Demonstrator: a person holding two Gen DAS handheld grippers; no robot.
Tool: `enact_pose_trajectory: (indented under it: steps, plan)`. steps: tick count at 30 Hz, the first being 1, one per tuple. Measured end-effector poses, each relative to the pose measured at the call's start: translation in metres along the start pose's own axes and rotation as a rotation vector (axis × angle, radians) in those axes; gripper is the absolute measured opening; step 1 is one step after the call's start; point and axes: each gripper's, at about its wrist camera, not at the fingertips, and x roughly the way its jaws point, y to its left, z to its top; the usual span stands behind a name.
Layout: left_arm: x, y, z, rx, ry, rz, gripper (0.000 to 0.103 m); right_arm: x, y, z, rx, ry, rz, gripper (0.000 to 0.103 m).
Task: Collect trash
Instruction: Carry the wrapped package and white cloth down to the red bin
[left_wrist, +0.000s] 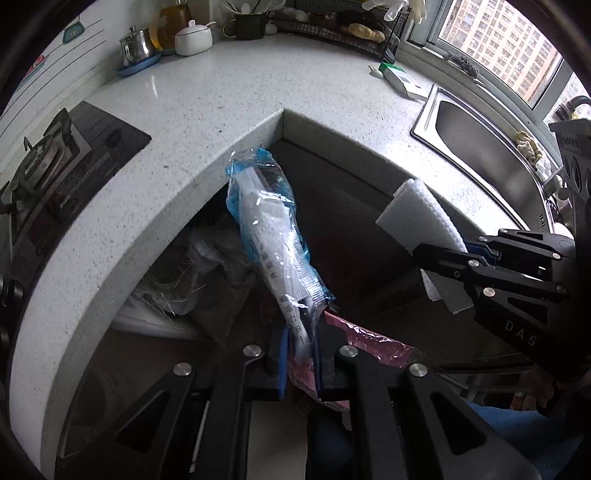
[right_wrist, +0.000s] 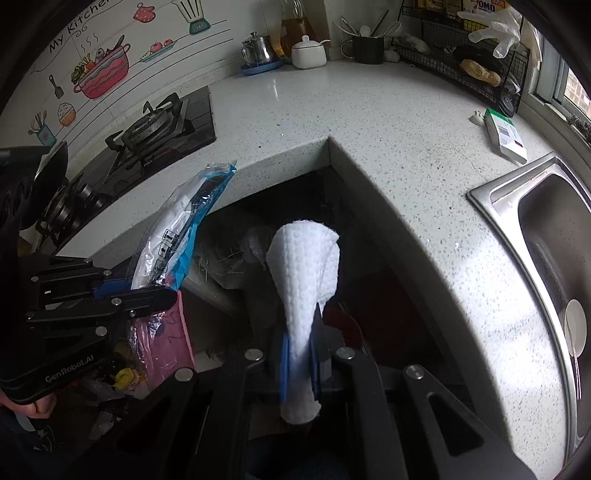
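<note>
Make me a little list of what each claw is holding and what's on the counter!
left claw: shut on a clear and blue plastic wrapper
right claw: shut on a white paper towel
where they are: both off the countertop, over the dark corner below its edge
below: pink bag on the floor
still on counter: green and white box beside the sink
far back: metal teapot, white lidded jar

Black tool (left_wrist: 301, 354) (silver screws, blue pads)
</note>
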Motion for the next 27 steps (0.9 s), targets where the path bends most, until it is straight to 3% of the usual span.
enact_pose_trajectory:
  steps: [6,12,27]
  plan:
    - [0.021,-0.002,-0.018,-0.01,0.051,-0.004,0.009,0.017,-0.003,-0.018,0.007,0.043,0.005,0.008]
    - [0.067,0.005,-0.03,-0.014,0.115,-0.023,0.009,0.061,-0.009,-0.033,0.032,0.106,0.015,0.008]
    - [0.237,0.026,-0.064,0.029,0.244,-0.104,0.009,0.211,-0.049,-0.082,0.122,0.144,-0.04,0.008]
